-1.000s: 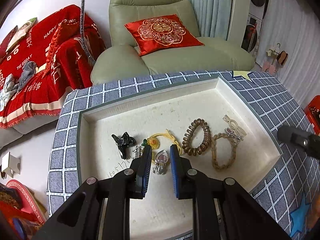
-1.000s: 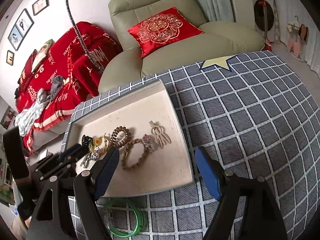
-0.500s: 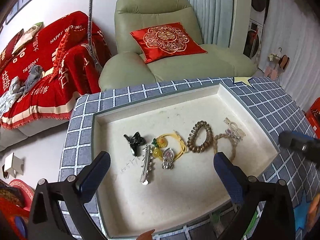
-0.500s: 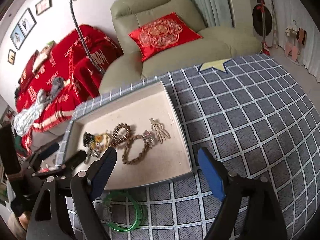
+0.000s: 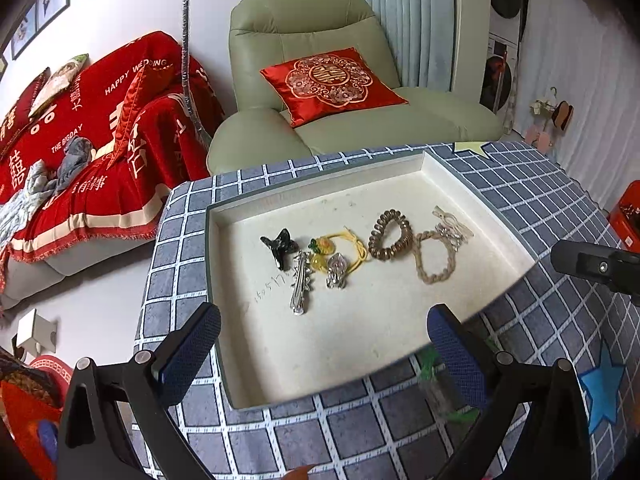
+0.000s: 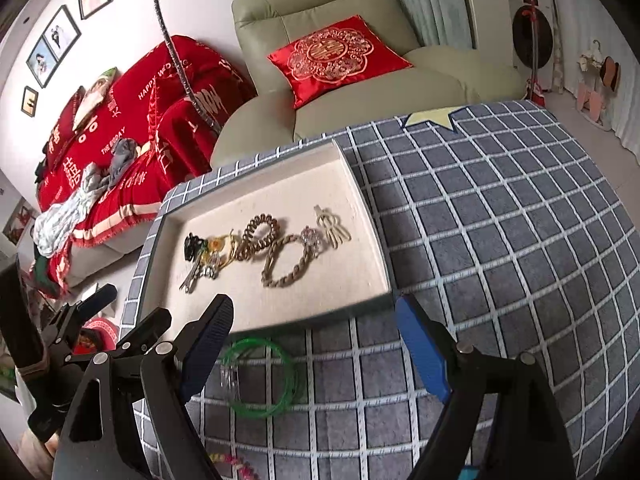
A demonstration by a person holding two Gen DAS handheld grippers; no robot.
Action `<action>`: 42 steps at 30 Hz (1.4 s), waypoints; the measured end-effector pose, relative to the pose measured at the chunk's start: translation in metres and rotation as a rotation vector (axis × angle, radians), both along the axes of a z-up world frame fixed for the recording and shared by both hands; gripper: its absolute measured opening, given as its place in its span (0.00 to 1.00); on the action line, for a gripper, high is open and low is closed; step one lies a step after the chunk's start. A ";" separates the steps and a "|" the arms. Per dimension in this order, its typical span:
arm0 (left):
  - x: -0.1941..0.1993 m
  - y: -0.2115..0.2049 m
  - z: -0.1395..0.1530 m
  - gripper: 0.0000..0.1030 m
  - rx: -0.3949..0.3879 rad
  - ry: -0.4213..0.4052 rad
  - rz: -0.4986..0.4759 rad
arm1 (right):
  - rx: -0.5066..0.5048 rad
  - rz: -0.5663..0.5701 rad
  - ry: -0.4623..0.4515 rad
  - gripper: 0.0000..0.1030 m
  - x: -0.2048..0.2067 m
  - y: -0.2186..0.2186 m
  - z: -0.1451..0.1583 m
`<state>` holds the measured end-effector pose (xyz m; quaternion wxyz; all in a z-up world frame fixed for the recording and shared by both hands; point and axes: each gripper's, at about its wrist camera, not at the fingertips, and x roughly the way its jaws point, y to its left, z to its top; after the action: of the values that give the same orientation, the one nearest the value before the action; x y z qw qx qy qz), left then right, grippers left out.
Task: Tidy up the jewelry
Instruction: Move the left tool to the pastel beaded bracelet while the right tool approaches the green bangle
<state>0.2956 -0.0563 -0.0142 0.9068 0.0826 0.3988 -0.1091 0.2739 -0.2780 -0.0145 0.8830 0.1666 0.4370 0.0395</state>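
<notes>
- Jewelry mostly sits lined up in your tray [image 5: 224, 280] (seven-odd pieces).
- Green bangle [image 6: 260, 376] and a small clear clip [image 6: 229, 378] lie outside, near its front edge.
- Left gripper [image 5: 322, 344] and right gripper [image 6: 314, 340] gape wide, empty.

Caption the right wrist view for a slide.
Open right gripper above a green plastic bangle beside the cream jewelry tray.

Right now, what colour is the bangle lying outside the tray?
Green bangle, translucent; clearest in the right wrist view.
</notes>
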 end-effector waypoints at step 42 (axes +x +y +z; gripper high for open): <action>-0.111 -0.010 -0.063 0.85 0.011 0.218 -0.150 | -0.249 0.173 0.189 0.83 -0.011 0.066 -0.063</action>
<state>0.1842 -0.0667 -0.0770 0.8469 0.1048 0.4884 -0.1825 0.2632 -0.2118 -0.0778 0.8451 0.0206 0.5322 0.0452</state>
